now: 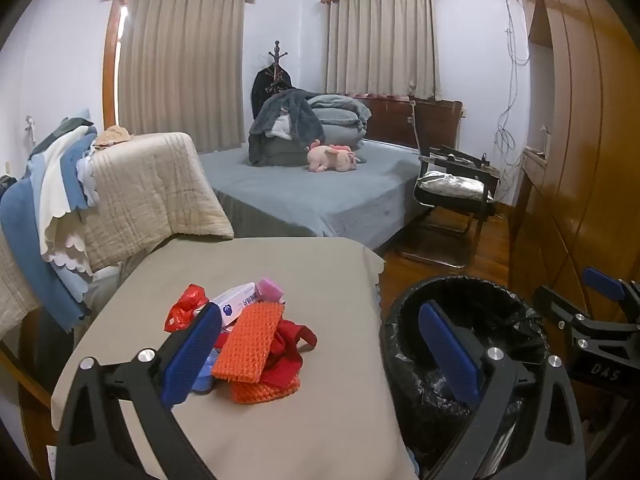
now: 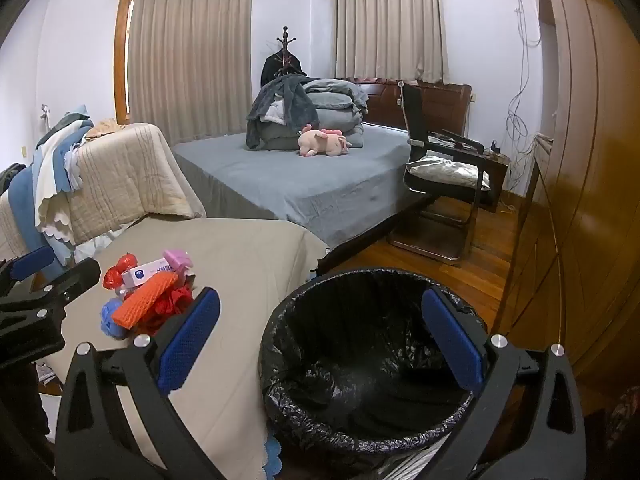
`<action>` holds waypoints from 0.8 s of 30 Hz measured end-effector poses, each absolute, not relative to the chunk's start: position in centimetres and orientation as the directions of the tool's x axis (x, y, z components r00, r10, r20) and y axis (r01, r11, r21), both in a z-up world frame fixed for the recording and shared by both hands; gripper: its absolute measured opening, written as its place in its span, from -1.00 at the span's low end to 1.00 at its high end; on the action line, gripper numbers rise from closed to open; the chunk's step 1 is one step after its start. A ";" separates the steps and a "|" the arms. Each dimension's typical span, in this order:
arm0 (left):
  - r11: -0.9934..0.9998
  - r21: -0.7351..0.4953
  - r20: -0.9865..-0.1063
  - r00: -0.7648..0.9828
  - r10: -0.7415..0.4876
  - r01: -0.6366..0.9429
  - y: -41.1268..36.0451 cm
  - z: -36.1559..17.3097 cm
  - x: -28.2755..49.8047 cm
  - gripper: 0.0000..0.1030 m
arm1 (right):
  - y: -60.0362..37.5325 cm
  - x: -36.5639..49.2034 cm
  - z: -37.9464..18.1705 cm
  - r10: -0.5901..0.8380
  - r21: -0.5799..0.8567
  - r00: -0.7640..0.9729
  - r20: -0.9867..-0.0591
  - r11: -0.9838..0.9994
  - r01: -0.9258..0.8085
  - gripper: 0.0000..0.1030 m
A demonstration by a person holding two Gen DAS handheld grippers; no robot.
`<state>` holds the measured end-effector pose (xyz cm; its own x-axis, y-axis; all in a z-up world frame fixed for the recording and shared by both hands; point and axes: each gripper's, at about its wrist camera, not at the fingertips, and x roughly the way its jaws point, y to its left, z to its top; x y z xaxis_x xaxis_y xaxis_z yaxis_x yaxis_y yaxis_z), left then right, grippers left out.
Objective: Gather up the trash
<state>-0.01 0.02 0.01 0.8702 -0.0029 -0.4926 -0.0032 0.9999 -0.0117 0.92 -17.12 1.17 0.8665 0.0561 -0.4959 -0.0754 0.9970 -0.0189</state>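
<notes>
Left gripper (image 1: 320,354): jaws spread wide, nothing between the blue pads, pointing forward and slightly down.
Left gripper's fingers (image 1: 191,354): black frames with blue pads, both in view.
Right gripper (image 2: 320,344): jaws spread wide, nothing held, aimed forward and down.
Relative pose: the two sit side by side, near but apart, each visible at the edge of the other's view.

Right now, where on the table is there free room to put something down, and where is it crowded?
The table is bare behind the trash pile, toward the bed, and along its right edge beside the bin. The near strip in front of the pile is also bare. It is crowded at the left middle, where the pile lies.
</notes>
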 end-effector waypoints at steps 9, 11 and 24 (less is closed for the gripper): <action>1.000 -0.015 -0.493 0.870 -0.005 -0.003 0.0 0.0 0.0 0.88 | -17.1 0.9 1.1 0.059 -0.017 0.866 -0.496 0.997 -0.077 0.91; 1.000 -0.017 -0.494 0.869 -0.005 -0.004 0.1 0.0 0.0 0.88 | -17.1 0.9 1.0 0.057 -0.017 0.867 -0.495 0.997 -0.075 0.91; 1.000 -0.019 -0.494 0.870 -0.005 -0.005 0.1 0.0 0.0 0.88 | -17.0 1.0 1.0 0.057 -0.018 0.866 -0.497 0.997 -0.076 0.91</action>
